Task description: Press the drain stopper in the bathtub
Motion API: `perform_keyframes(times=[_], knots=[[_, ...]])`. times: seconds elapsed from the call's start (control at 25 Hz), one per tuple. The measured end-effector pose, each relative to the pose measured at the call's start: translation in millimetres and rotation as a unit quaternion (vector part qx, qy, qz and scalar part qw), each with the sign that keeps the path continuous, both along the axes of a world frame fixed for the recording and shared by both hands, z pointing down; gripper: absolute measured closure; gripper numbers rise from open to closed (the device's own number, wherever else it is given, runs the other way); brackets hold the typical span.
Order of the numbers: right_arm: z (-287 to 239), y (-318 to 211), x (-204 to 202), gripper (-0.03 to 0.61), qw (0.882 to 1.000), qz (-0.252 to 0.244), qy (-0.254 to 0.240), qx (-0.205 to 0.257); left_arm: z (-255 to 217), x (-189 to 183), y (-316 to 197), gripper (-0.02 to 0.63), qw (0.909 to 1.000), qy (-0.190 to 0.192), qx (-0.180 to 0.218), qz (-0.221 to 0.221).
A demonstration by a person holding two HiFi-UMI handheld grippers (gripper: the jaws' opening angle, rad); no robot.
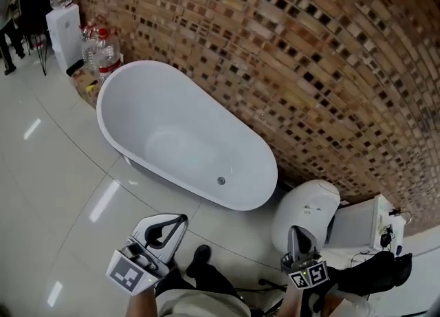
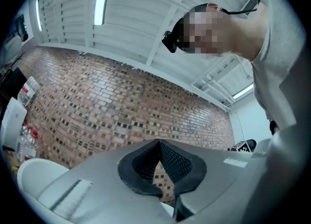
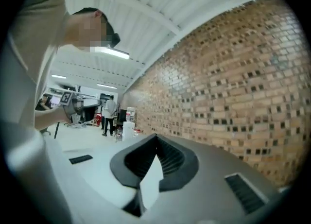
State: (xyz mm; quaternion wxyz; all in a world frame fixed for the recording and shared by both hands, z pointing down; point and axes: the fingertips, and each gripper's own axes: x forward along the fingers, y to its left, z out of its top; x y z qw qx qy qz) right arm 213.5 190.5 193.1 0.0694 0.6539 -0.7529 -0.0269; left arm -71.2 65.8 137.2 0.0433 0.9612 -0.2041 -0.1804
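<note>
Nearest the camera are two tongs, one in each hand, held low over the person's legs. The left tongs [image 2: 158,143] have their tips closed together; only brick wall shows through the gap behind them, so they hold nothing. The right tongs [image 3: 155,136] are closed at the tips in the same way, with bare floor showing through the gap and nothing in their grip. Each carries one cube with square markers. In the head view, one black shoe [image 1: 200,257] shows between them on the glossy pale floor [image 1: 55,171].

Just beyond the right tongs stands one white toilet [image 1: 309,205] with its lid down and its tank towards the wall.

Further out, and to the left of the toilet, is one white oval bathtub [image 1: 110,82]. It lies on a slant along the wall, with its near end close to the toilet. The single drain stopper [image 1: 221,181] is a small round metal disc on the tub's bottom, at the end nearer the toilet. It sits close under the side wall that faces the person. Both tongs are outside the tub and well apart from the stopper.

Past the tub's far end is a cluster of clear water jugs [image 1: 108,58] with red caps, at least two of them. Beyond them stands one white water dispenser [image 1: 65,34] with a bottle on top. A brick wall [image 1: 309,47] runs behind everything.
</note>
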Motion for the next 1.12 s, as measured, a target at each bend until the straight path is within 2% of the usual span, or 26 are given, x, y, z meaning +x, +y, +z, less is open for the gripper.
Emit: perform_keyframes(times=[0.08, 0.16, 0.32, 0.48, 0.64, 1.0, 1.12], knots=[[-43, 7, -30, 0.565, 0.997, -0.032, 0.054, 0.035, -29, -1, 20, 0.62, 0.9996, 0.001, 0.027, 0.01], [-75, 12, -57, 0.565, 0.992, -0.053, 0.087, 0.078, -56, -7, 31, 0.62, 0.9984, 0.006, 0.055, 0.011], [-120, 42, -83, 0.565, 0.981, -0.077, 0.105, 0.147, -94, -8, 59, 0.62, 0.9962, 0.007, 0.087, 0.004], [-148, 83, -78, 0.565, 0.977, -0.078, 0.081, 0.183, -117, 7, 88, 0.62, 0.995, -0.01, 0.099, 0.01], [-176, 118, -47, 0.565, 0.97, -0.083, 0.058, 0.223, -144, 36, 120, 0.62, 0.9915, -0.015, 0.128, 0.021], [-168, 213, -6, 0.565, 0.954, -0.059, -0.014, 0.295, -148, 76, 199, 0.62, 0.9873, -0.036, 0.129, 0.085], [-174, 241, 5, 0.565, 0.942, -0.055, -0.043, 0.328, -162, 92, 213, 0.62, 0.9839, -0.028, 0.138, 0.11]])
